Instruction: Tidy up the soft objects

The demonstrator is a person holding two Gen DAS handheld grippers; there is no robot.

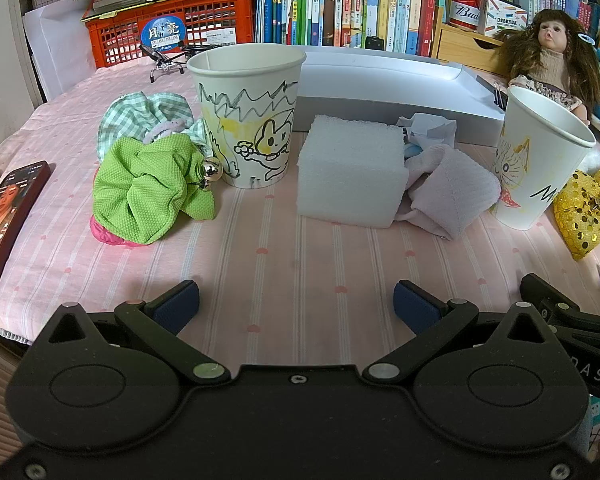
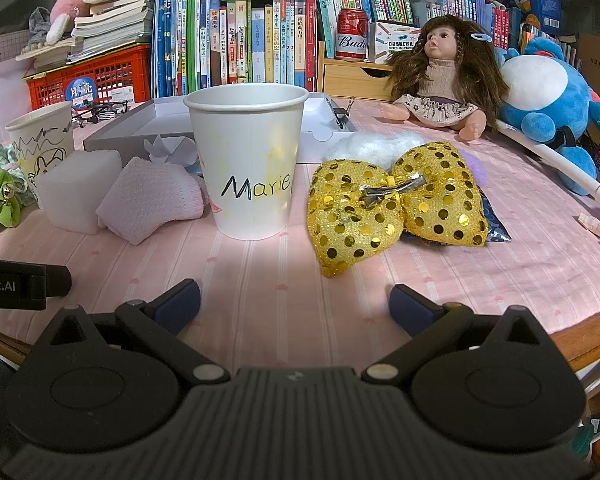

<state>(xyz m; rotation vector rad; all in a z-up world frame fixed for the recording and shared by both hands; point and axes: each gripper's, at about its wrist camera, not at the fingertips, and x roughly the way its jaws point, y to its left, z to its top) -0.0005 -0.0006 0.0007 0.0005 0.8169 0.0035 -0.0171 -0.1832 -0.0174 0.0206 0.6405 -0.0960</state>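
In the left wrist view a green scrunchie lies on a pink one beside a checked cloth. A drawn-on paper cup stands next to them, then a white foam block and a pale pink sock. A second cup stands right. My left gripper is open and empty above the pink cloth. In the right wrist view the "Marie" cup stands ahead, with a gold sequin bow to its right. My right gripper is open and empty.
A phone lies at the left edge. A grey box lid sits behind the cups. A doll and a blue plush sit at the back right. Books and a red crate line the back.
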